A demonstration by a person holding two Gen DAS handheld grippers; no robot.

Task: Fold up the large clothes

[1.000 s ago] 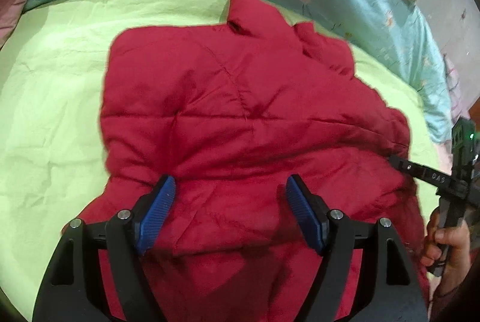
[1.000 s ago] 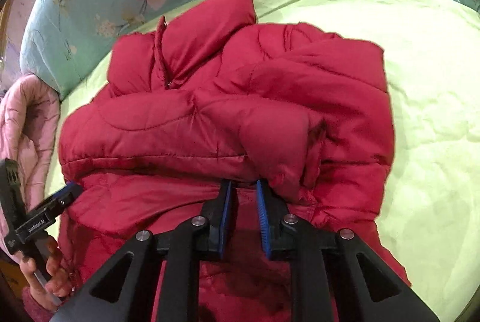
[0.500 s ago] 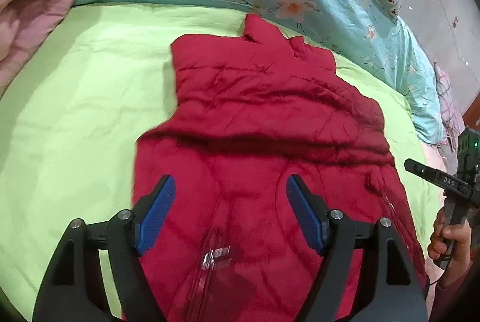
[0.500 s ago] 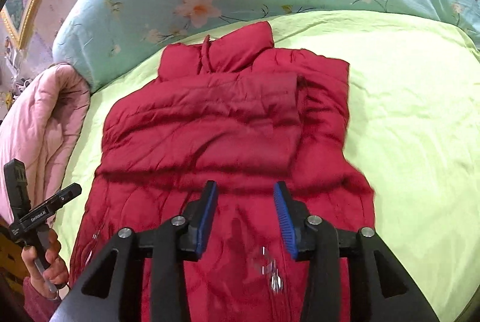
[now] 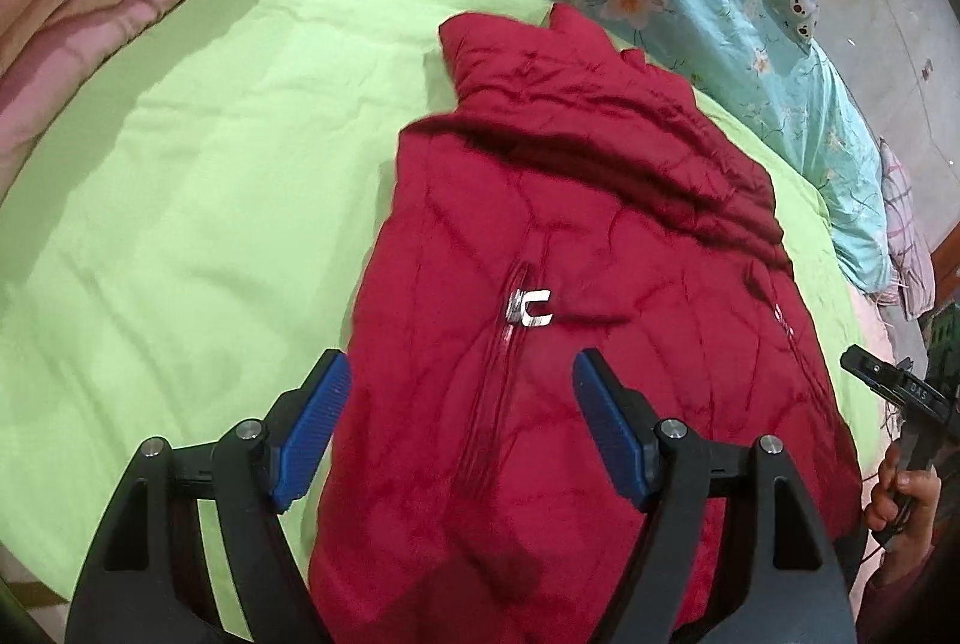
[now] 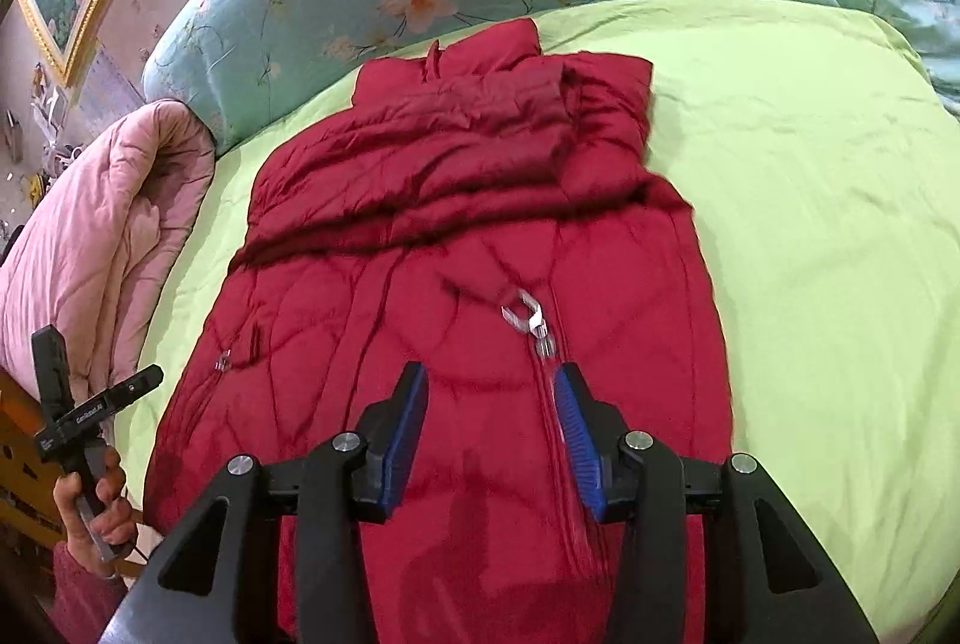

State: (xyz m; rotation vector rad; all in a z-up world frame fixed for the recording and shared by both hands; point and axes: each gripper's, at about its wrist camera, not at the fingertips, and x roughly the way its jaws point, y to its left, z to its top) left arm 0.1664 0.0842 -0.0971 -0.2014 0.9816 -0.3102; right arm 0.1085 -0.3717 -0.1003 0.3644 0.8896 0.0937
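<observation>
Both grippers have backed off the jacket (image 6: pixel 480 236): right gripper (image 6: pixel 492 428) jaws just opened, empty; left gripper (image 5: pixel 456 428) jaws apart, empty. Sleeves folded; lengthwise fold likely next.

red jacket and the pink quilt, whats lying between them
Only bare green sheet: in the right wrist view a strip of it separates the red jacket from the pink quilt.
</observation>
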